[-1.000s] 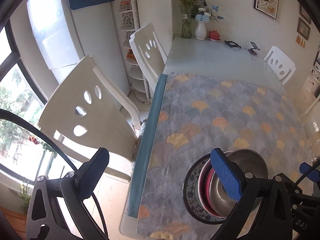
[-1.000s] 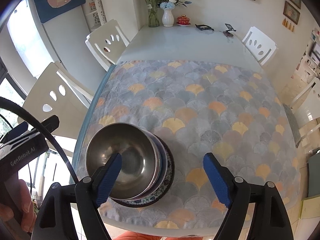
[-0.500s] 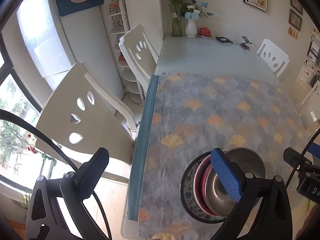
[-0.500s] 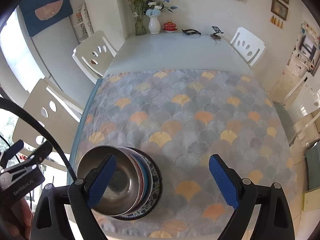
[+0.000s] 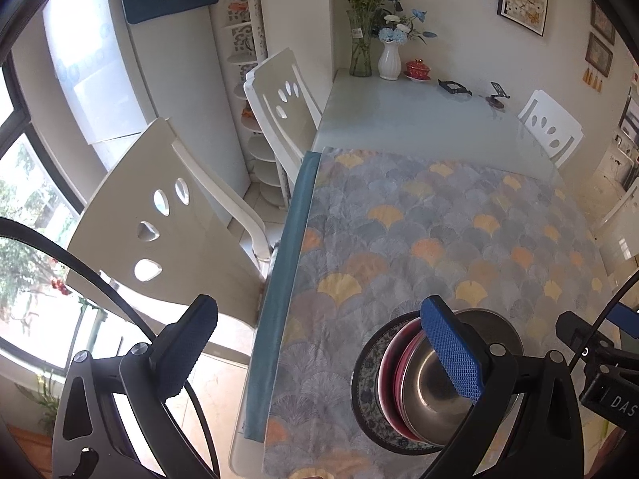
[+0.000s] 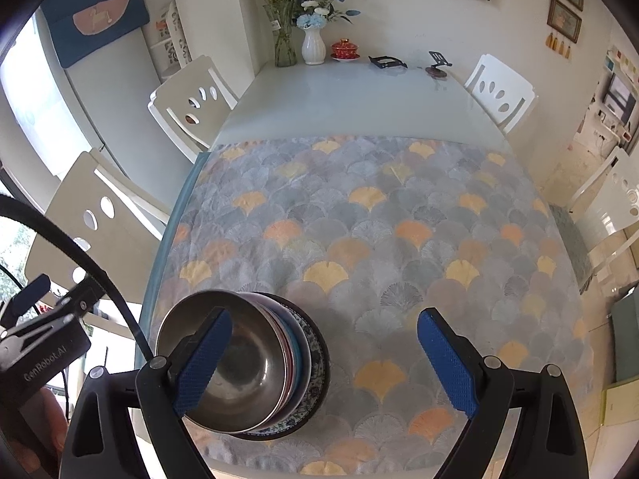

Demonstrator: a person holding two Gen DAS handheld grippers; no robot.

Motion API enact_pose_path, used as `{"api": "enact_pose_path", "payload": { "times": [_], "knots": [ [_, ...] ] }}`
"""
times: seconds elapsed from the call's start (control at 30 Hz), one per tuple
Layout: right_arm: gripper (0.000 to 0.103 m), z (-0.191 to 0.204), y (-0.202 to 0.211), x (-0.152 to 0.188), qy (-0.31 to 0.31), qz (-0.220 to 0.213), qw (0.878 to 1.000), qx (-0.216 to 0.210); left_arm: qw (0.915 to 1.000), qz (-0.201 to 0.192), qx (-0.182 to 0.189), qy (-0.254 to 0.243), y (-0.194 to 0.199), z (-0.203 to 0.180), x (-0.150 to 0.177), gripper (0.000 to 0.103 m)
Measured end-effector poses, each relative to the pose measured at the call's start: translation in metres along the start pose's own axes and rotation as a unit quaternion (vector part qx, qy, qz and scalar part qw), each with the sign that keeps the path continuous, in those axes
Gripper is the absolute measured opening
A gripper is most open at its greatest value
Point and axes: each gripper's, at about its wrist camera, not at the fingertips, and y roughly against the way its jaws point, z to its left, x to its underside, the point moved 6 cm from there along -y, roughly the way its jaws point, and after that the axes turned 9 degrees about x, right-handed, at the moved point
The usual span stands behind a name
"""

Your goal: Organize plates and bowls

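Observation:
A steel bowl (image 6: 247,363) tops a stack of red and blue dishes on a patterned plate (image 6: 319,363) near the front left corner of the tablecloth. My right gripper (image 6: 325,359) hovers above the stack, open wide; its left finger (image 6: 203,359) overlaps the bowl in the picture without pressing on it. In the left wrist view the steel bowl (image 5: 423,395) and the patterned plate (image 5: 363,387) lie behind the right finger (image 5: 451,355). My left gripper (image 5: 319,351) is open and holds nothing, straddling the table's left edge.
A fan-patterned tablecloth (image 6: 359,219) covers the near half of the table. Vases (image 6: 311,46), a red lidded cup (image 6: 344,48) and small black stands sit at the far end. White chairs (image 5: 159,239) line the left side, and another chair (image 6: 499,92) stands at the far right.
The right gripper's jaws have widened, and it has pulled back from the stack, which now looks smaller and lower. The steel bowl stays on the stack. The left gripper has barely shifted.

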Motion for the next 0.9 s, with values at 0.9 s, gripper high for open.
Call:
{"api": "enact_pose_path", "payload": {
  "times": [0.9],
  "knots": [
    [0.093,-0.103,-0.003,-0.04,0.009,-0.008,1.0,-0.008,0.998,-0.043,-0.043,0.018,0.01,-0.102,-0.04,0.102]
  ]
}}
